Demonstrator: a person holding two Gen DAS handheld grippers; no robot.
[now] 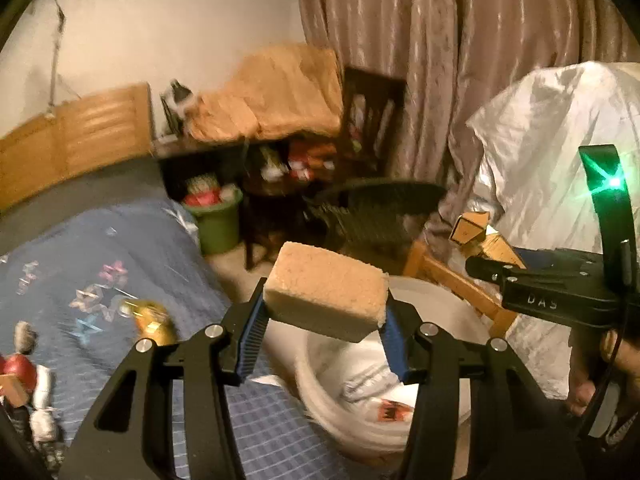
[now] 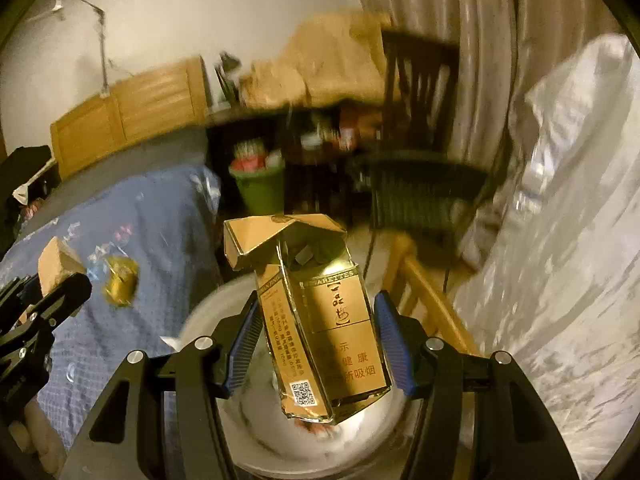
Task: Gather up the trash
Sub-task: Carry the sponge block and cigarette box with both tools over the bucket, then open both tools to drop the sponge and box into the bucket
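Two grippers hang over the edge of a bed, each with something pinched between its blue pads. On the far left of the left wrist view, small toys (image 1: 24, 376) lie on the blue patterned bedspread (image 1: 132, 248), and a crumpled gold wrapper (image 1: 154, 320) sits further along on the same cover. Behind the bed stands a green bucket (image 1: 218, 226) stuffed with bright scraps. The left gripper (image 1: 326, 330) holds a tan sponge (image 1: 326, 294); its jaws press on the two short ends, and the block sits tilted above a white bin (image 1: 360, 420) lined with a plastic bag, beside the bed. Right of that, a wooden chair frame (image 1: 452, 284) stands near a heap of shiny white plastic (image 1: 540, 128). In the right wrist view the right gripper (image 2: 316, 348) clamps a gold cigarette pack (image 2: 324, 320), dented, with its flip lid hanging open, also over the white bin (image 2: 208, 320). A bare hand (image 1: 588, 384) grips that tool's handle at the right edge of the left view.
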